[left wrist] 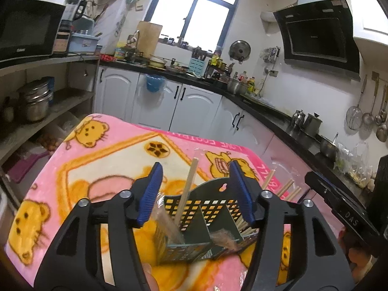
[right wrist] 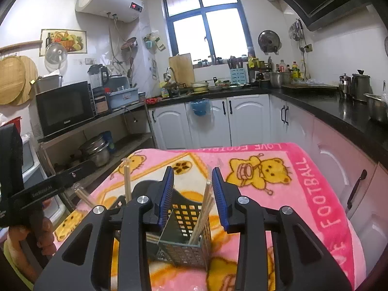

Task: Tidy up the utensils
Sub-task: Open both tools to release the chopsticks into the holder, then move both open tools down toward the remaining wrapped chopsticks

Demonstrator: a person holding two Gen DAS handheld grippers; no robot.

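Both tongs (left wrist: 196, 189) (right wrist: 192, 194) parted, tilted down over chopstick holder (right wrist: 184, 240)

A dark green perforated utensil holder (right wrist: 186, 237) stands upright on the pink bear blanket, split into compartments. Pale wooden chopsticks (right wrist: 202, 218) lean in the right one; a single chopstick (left wrist: 185, 191) leans in another

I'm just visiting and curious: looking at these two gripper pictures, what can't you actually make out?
- Left wrist view: the near base of the utensil holder sits behind the left gripper.
- Left wrist view: a blurred brownish thing in the holder; unidentifiable.
- Right wrist view: the chopsticks cannot be counted; they overlap, partly behind the right gripper.
- Both views: hands holding the grippers are cut off by the edges.
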